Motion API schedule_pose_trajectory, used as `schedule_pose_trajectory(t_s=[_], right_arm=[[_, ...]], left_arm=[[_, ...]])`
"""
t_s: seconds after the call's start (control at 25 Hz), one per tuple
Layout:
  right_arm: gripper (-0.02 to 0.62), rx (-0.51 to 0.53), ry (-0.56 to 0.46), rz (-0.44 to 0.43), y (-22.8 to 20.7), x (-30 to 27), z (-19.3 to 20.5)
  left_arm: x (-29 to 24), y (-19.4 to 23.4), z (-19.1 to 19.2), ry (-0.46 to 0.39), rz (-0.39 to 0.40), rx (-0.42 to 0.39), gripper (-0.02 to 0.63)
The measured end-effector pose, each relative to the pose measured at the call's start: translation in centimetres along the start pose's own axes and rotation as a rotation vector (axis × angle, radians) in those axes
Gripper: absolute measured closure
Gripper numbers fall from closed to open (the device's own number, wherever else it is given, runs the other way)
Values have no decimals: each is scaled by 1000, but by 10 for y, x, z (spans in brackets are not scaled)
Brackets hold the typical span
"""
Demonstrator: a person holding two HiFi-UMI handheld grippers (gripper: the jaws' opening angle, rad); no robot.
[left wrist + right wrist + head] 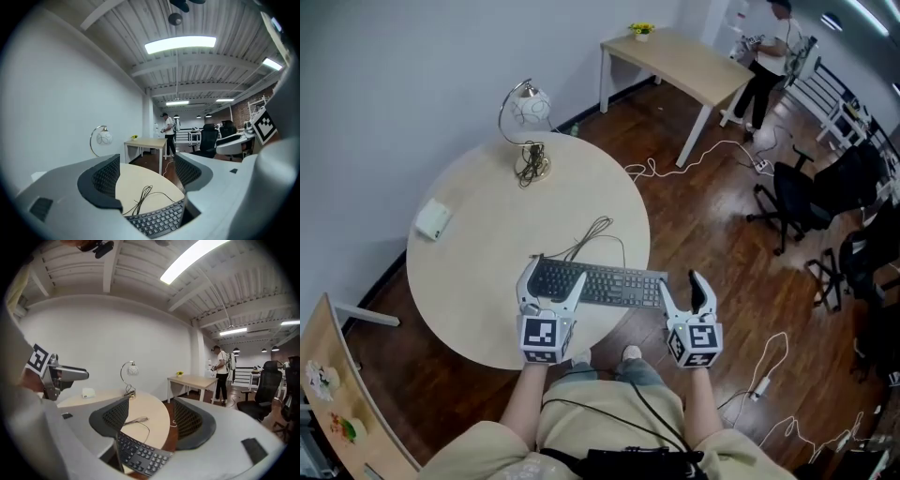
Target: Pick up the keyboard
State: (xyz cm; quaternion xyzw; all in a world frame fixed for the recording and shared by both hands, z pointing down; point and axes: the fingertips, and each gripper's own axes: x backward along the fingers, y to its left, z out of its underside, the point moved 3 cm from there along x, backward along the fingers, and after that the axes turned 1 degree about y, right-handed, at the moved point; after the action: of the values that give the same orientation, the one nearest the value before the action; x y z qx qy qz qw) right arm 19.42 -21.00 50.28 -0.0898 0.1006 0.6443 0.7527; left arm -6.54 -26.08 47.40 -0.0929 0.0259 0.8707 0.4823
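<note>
The keyboard [598, 283] lies flat along the near side of the round table [478, 244], its right end seemingly just past the rim. A gripper stands at each end, probably because a long, flat thing lifts level only from both ends. The left gripper [551, 281] and the right gripper [682, 292] both have their jaws apart and grasp nothing - each end of the keyboard sits low between the pads, not yet pinched.

The round pale wood-look tabletop [478, 272] is smooth and matt, flat black plastic keyboard [609, 284] looks matt too, dark plank wood floor [712, 234] is pretty glossy.
</note>
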Motion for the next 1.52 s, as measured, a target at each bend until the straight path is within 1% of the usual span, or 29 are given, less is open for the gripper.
schedule_pose_trajectory(t_s=[0.12,0.2,0.32,0.4,0.48,0.6,0.72,0.92,1.04,1.16,1.2,1.24,1.36,1.44,1.52], right_arm=[[286,0,119,-23,-30,-21,46],[285,0,206,-45,-48,-32,81],[284,-41,315,-96,-69,-45,129],[246,-96,391,-147,-78,-55,163],[179,-169,468,-195,-83,-63,196],[115,-247,560,-237,-87,-73,236],[72,-314,638,-276,-83,-85,266],[63,-421,732,-316,-70,-111,299],[64,-431,785,-345,-58,-122,312],[68,-461,816,-412,-41,-127,318],[120,-487,818,-431,-37,-129,318],[129,-508,819,-440,-35,-132,318],[142,-524,831,-439,-33,-139,315],[166,-535,827,-439,-32,-137,307],[199,-544,799,-443,-33,-134,295]], left_arm=[[-16,-3,0,12,-15,-20,253],[-21,-5,2,25,-35,-10,253],[-26,-12,6,52,-54,-22,253],[-30,-12,10,67,-87,-27,253],[-33,-12,14,79,-115,-24,253],[-35,-23,15,103,-110,-33,253],[-33,-30,15,133,-107,-43,253],[-28,-29,20,177,-144,-60,253],[-23,-25,25,199,-165,-63,253],[-16,-23,29,216,-184,-61,253],[-15,-23,30,222,-187,-61,253],[-13,-23,31,227,-189,-60,253],[-10,-19,36,239,-195,-57,253],[-8,-16,38,241,-200,-52,253],[-8,-12,37,234,-199,-45,253]])
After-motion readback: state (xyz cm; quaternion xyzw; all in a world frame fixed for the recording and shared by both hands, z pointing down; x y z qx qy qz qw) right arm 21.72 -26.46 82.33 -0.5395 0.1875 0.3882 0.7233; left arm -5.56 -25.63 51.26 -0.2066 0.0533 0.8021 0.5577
